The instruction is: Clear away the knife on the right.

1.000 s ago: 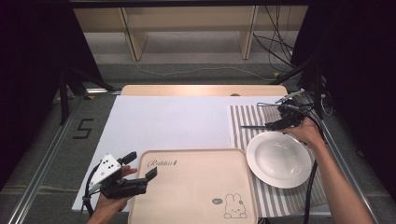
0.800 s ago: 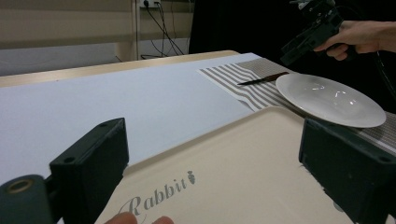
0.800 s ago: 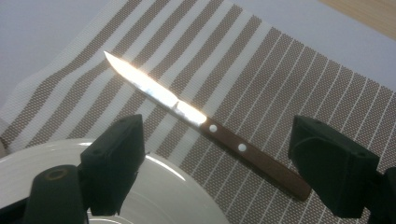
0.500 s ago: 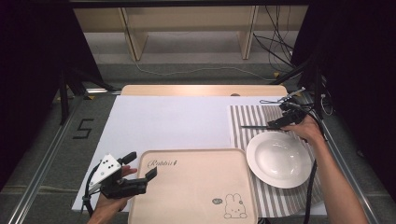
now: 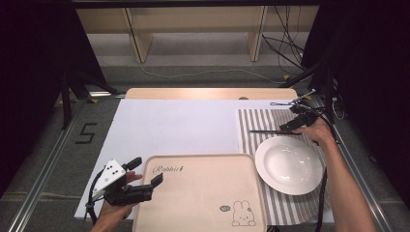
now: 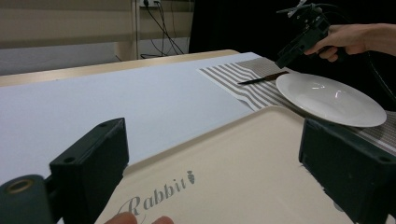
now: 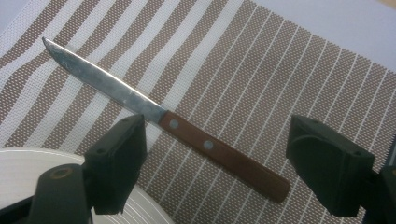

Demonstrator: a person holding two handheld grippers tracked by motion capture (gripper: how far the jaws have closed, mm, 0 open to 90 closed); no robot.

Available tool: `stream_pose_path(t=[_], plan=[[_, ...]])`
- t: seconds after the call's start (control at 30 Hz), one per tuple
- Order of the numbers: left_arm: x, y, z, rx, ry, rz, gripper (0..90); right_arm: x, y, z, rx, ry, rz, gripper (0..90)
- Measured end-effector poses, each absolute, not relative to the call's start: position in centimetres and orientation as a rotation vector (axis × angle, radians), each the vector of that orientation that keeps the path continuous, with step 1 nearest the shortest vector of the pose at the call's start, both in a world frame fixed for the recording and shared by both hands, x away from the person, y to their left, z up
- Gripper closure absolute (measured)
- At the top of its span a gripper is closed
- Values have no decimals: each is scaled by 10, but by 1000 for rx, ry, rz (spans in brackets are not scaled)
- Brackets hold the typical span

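**Right gripper closing in on the knife, not gripped yet**

Barely anything has shifted since the earlier high-view frames: your right hand has eased slightly toward the plate side, and the left one hasn't budged.

Right gripper (image 5: pixel 291 125) now hangs over the knife (image 7: pixel 159 116), jaws spread wide, one on each side of the wooden handle. No contact that I can see. The knife lies flat on the striped placemat (image 7: pixel 261 70), just beyond the far rim of the white plate (image 5: pixel 289 165), blade pointing toward the table's middle. In the right gripper view the handle runs diagonally across the gap, so the jaws aren't square to it. My read: rotate a bit or drop lower before you close, otherwise the handle may pivot out.

Left gripper (image 5: pixel 145 178) sits at the near-left corner of the beige tray (image 5: pixel 203 193), jaws also wide, straddling the tray edge near the "Rabbit" print. It holds nothing; looks parked.

Judgement: the pick is set up but not started. The plate rim is close to the near jaw, so watch you don't nudge it on descent.
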State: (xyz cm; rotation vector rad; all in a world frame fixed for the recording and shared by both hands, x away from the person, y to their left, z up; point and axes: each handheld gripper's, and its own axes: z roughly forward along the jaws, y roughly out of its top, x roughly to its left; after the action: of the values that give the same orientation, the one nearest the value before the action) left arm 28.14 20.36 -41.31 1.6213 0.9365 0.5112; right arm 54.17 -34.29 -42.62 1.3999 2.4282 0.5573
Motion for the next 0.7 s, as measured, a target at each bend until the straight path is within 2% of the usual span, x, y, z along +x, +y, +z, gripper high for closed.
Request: stream_pose_path(t=[0.7], plan=[[281, 206, -413, 1618, 940, 507, 80, 559, -330, -449, 1411, 2541, 346, 266]])
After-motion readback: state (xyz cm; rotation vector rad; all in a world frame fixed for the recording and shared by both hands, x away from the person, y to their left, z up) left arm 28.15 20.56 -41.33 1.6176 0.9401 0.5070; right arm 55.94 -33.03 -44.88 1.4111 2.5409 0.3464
